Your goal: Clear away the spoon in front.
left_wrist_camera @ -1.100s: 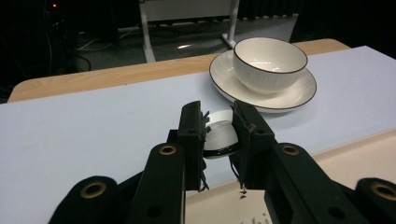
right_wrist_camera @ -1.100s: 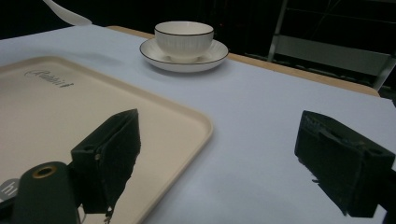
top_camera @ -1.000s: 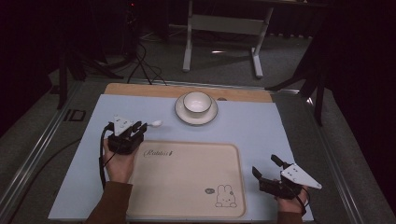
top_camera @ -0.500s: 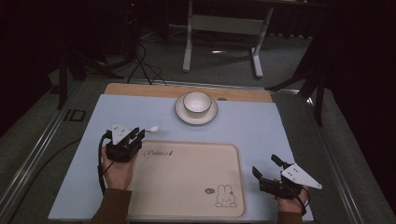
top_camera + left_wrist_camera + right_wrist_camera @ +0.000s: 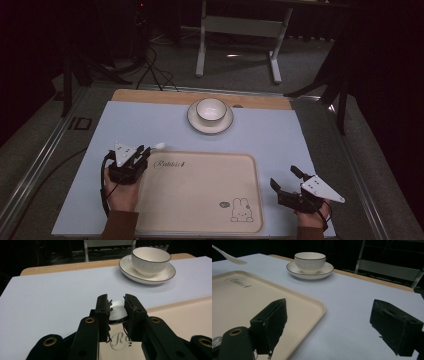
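My left gripper (image 5: 142,151) (image 5: 117,305) is shut on a white spoon (image 5: 159,146) (image 5: 117,312) and hovers over the far left corner of the beige tray (image 5: 200,195) (image 5: 180,315). The spoon's free end points up and to the right; in the right gripper view the spoon (image 5: 229,256) shows at the top left. A white cup (image 5: 210,109) (image 5: 151,257) (image 5: 309,261) sits on its saucer (image 5: 195,122) (image 5: 125,266) (image 5: 292,271) at the far middle. My right gripper (image 5: 285,177) (image 5: 329,315) stands open just right of the tray (image 5: 242,297), nothing between its jaws.
A pale blue mat (image 5: 150,125) covers the table, with a wooden edge (image 5: 150,96) at the far side. The tray carries a rabbit drawing (image 5: 241,209) near its front right corner. Metal stand legs (image 5: 235,47) and cables (image 5: 150,65) lie on the floor beyond.
My left gripper has drawn back toward the person and slightly left, carrying the spoon with it. The right gripper has stayed where it was.
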Available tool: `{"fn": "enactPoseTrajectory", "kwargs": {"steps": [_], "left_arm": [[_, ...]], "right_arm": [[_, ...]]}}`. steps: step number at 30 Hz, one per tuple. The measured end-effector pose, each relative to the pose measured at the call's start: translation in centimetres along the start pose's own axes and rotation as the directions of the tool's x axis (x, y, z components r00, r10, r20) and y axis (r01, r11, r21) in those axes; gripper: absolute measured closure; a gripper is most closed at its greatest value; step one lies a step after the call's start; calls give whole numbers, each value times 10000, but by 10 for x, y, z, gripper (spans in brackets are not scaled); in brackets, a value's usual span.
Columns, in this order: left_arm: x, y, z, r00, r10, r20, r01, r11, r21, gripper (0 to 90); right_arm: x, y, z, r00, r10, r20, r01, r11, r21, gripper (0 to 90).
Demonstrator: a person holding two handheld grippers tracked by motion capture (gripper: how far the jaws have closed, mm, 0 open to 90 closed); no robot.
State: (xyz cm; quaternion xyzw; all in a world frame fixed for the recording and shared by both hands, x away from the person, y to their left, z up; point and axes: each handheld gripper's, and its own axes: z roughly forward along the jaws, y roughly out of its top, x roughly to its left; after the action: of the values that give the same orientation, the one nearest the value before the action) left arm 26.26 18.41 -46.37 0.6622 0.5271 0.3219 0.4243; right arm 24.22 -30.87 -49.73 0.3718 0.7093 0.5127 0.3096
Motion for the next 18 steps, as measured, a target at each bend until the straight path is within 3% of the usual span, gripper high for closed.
{"fn": "enactPoseTrajectory", "kwargs": {"steps": [18], "left_arm": [[0, -17, -12, 9997, 62, -240, -58, 9999, 151, 746]], "right_arm": [[0, 0, -1, 10000, -32, 28, 32, 10000, -32, 139]]}}
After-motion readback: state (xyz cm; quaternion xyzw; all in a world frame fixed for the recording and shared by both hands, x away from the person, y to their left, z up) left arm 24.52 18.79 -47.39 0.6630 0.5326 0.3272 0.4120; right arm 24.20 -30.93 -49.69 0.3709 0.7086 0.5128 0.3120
